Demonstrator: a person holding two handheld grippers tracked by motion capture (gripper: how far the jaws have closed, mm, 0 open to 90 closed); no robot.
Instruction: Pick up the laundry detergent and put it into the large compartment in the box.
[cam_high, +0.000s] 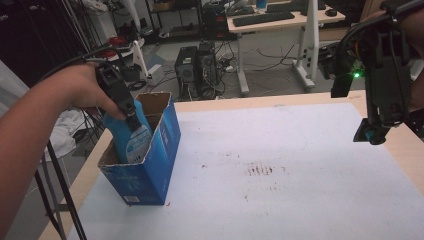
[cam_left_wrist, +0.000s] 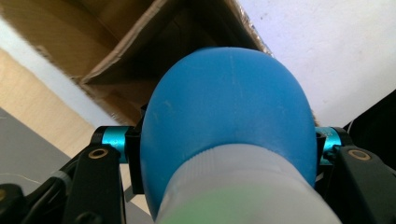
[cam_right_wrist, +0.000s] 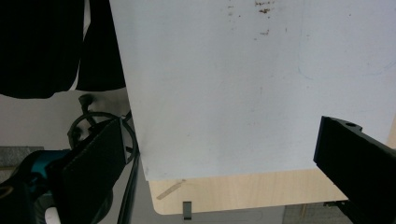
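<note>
Left gripper clamped a blue bottle inside the open blue carton at the bench's left edge; right gripper hung with jaws apart.

The blue bottle's lower half is hidden inside the cardboard box; your right gripper is cut off by the frame edge.

Box at tabletop left edge; bottle inside it, in left gripper jaws. Right gripper over right edge.
</note>
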